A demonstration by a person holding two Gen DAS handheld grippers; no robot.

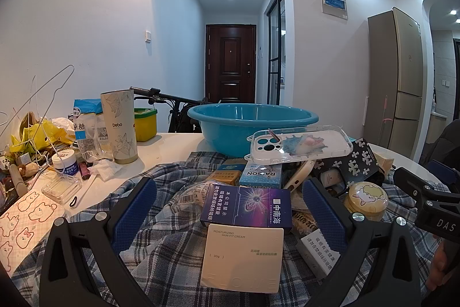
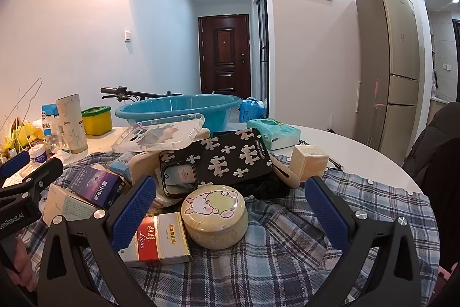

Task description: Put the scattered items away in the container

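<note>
Both pairs of jaws stand wide apart and empty. Between the left gripper [image 1: 228, 209] jaws lie the cream box [image 1: 243, 256] and a purple carton [image 1: 248, 206]: light, stiff, best pinched across their flat sides. The round tin [image 2: 215, 217] between the right gripper [image 2: 230, 206] jaws looks smooth, likely slippery. Farther back on the tabletop [image 2: 359, 151], behind the heap, waits the blue basin [image 1: 253, 121].
</note>
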